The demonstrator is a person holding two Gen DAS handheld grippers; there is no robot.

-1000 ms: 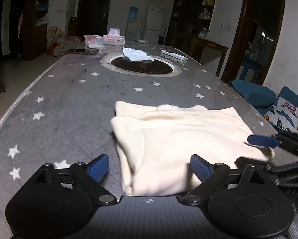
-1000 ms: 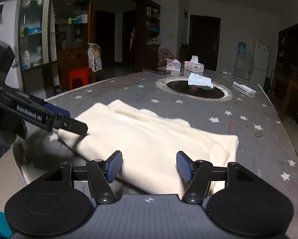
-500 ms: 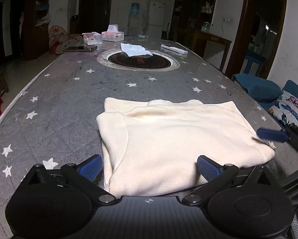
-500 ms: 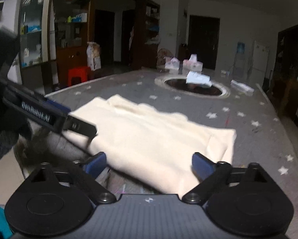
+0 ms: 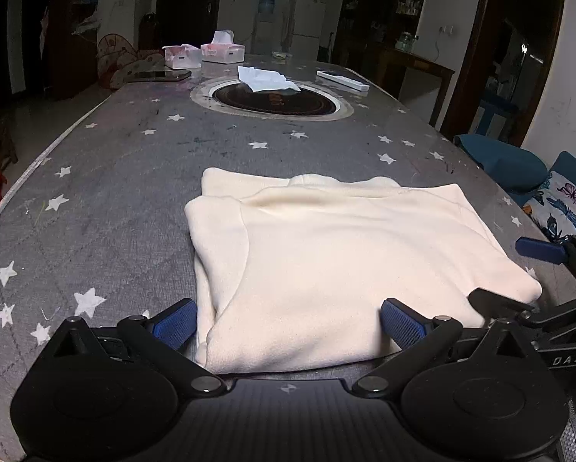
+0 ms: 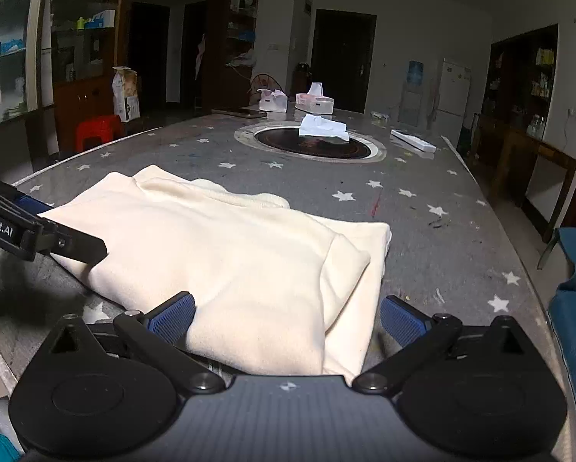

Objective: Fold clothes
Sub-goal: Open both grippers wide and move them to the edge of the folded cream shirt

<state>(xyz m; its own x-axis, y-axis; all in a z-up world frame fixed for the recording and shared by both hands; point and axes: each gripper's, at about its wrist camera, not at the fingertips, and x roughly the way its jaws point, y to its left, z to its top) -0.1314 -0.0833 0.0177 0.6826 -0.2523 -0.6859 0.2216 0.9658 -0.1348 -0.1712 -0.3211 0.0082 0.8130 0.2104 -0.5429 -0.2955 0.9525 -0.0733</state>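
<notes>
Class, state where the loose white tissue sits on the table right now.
In both wrist views the white tissue lies on the far rim of the round dark inset, beyond the folded cream garment.

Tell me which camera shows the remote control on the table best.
The right wrist view: the white remote control lies clear beside the round inset, its whole length visible. The left wrist view shows the same remote control farther off and smaller, near the table edge, with less detail.
</notes>
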